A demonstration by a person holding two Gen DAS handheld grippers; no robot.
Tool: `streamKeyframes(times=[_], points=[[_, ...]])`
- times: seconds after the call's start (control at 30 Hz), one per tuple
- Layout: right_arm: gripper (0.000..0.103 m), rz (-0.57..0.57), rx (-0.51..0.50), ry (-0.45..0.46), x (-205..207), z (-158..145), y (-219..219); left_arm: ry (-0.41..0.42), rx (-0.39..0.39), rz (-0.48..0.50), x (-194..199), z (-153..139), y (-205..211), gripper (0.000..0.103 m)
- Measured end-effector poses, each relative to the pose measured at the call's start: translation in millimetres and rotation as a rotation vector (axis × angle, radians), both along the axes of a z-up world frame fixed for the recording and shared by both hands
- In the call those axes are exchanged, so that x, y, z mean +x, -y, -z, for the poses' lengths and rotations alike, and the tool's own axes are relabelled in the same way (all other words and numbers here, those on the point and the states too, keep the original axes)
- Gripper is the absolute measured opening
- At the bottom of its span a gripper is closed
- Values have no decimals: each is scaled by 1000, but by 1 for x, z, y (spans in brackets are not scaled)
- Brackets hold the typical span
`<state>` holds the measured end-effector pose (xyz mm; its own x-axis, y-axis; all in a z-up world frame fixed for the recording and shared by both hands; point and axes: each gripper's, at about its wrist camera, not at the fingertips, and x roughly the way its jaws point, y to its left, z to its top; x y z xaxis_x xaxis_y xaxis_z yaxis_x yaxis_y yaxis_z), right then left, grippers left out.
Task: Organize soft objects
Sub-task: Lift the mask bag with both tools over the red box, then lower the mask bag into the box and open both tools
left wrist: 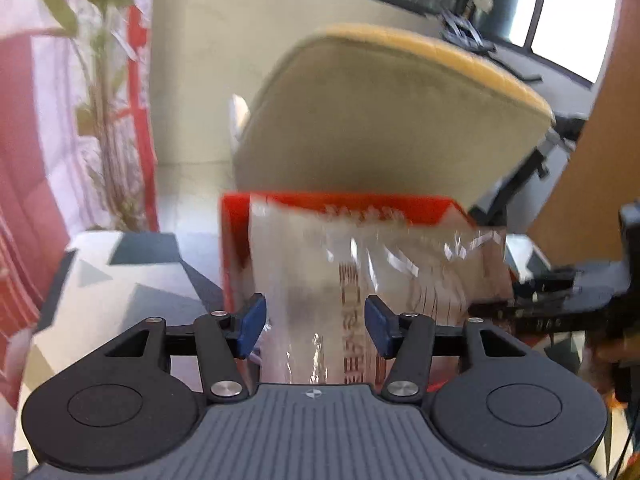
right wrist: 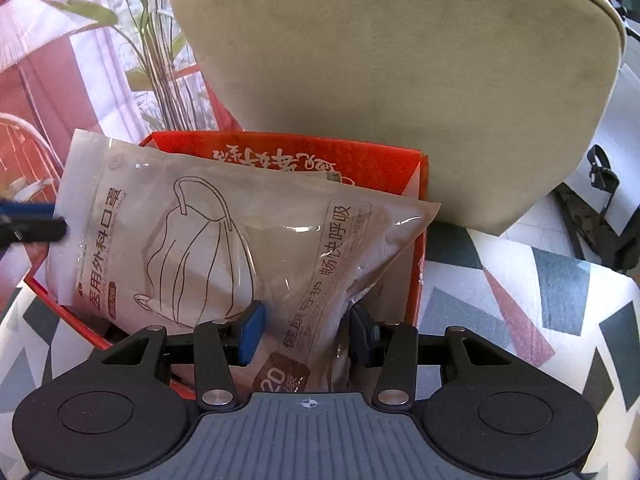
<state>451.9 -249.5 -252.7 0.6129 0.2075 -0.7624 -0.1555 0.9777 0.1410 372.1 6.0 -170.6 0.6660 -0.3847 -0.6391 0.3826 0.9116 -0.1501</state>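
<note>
Glossy plastic mask packet [right wrist: 224, 236], crinkled, centre frame, lying across a red cardboard box [right wrist: 416, 240] on geometric-print cloth [right wrist: 520, 300]. Beige suede chair back [right wrist: 400, 92] above. Right gripper [right wrist: 306, 330] and left gripper [left wrist: 316, 320]: each part-open astride the packet; grip uncertain.

Beige chair back [right wrist: 400, 80], bright windows [left wrist: 568, 0]

bright daylight; left view motion-blurred, right sharp; fisheye edges bent.

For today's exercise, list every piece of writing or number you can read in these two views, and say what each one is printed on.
"医用外科口罩": mask packet, beside the mask drawing.
"畅快呼吸": same packet, right strip.
"健康守护": same strip, lower down.
"20": packet's brown badge.
Brush characters inside the red box: upside down, unreadable.
Left wrist view: packet print blurred, unreadable.
</note>
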Motion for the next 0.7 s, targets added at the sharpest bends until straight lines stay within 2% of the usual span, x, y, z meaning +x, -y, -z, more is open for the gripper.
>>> streamKeyframes(times=[0.03, 0.07, 0.1, 0.17, 0.33, 0.47, 0.7], points=[[42, -5, -3, -4, 1, 0, -1, 17, -10, -12, -1, -5, -3, 45], [42, -9, -9, -8, 2, 1, -3, 31, -10, -16, -2, -10, -3, 31], [42, -13, -17, -12, 4, 2, -5, 46, -5, -21, -2, -13, -2, 22], [42, -26, -34, -20, 7, 4, -9, 59, -8, -13, -1, -16, 1, 22], [42, -59, -73, -47, 14, 7, -17, -30, -13, 51, 21, 3, 28, 22], [42, -97, -100, -99, 23, 13, -22, -99, 51, 80, 40, 27, 47, 22], [42, -144, -144, -157, 35, 17, -33, -216, 126, 110, 66, 50, 61, 22]])
